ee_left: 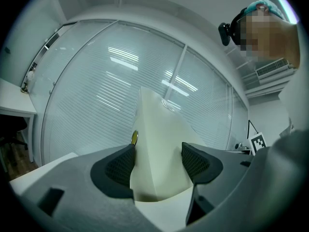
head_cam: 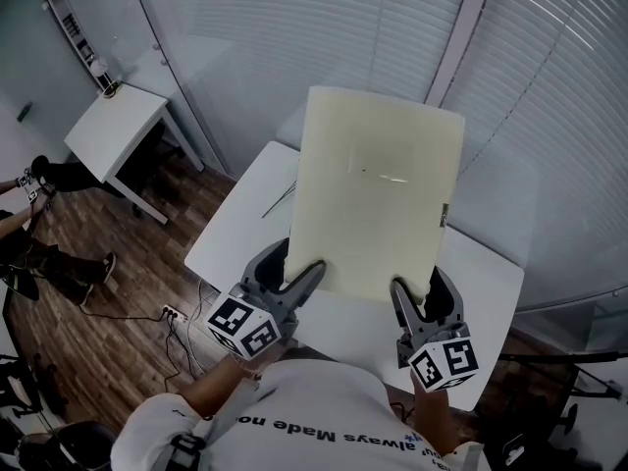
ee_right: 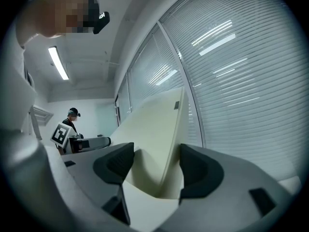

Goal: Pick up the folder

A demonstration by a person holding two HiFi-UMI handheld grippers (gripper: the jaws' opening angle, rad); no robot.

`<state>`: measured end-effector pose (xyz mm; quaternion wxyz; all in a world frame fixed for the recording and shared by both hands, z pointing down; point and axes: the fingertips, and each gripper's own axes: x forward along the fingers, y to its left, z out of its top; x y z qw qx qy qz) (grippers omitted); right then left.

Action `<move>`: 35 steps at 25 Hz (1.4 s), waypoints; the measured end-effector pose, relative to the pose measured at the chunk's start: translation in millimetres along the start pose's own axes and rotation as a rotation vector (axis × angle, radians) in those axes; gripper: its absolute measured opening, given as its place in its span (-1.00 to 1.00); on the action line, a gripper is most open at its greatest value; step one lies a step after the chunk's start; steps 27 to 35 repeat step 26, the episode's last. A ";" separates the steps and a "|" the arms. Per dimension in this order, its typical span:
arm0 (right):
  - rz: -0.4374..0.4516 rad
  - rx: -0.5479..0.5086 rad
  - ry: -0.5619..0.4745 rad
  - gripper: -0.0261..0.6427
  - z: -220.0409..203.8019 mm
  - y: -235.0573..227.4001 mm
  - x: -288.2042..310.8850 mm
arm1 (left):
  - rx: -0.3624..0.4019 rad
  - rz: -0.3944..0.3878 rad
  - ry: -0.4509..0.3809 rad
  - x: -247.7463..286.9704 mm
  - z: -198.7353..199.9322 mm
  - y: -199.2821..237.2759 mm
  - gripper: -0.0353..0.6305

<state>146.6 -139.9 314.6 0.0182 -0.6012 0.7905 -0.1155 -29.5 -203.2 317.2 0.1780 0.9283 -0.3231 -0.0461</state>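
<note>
Cream folder (head_cam: 378, 189) | left gripper (head_cam: 294, 269), right gripper (head_cam: 420, 290) fingers pinching near edge | table (head_cam: 235, 235) mostly hidden

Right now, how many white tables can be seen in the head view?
2. The near table lies under the raised folder; the smaller table stands apart at upper left. More may be hidden outside the view.

A wood floor (head_cam: 128, 297), white side table (head_cam: 116, 130), curved glass wall (head_cam: 285, 37) with closed blinds (head_cam: 554, 62).
</note>
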 end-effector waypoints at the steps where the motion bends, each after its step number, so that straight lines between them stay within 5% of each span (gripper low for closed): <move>1: -0.001 0.001 0.001 -0.06 -0.4 -1.9 -0.2 | -0.001 0.000 0.002 1.7 -1.0 -0.6 -0.02; 35: -0.018 -0.005 0.000 -0.06 0.2 -3.9 7.6 | 0.000 -0.013 0.007 8.8 -0.2 7.4 -0.02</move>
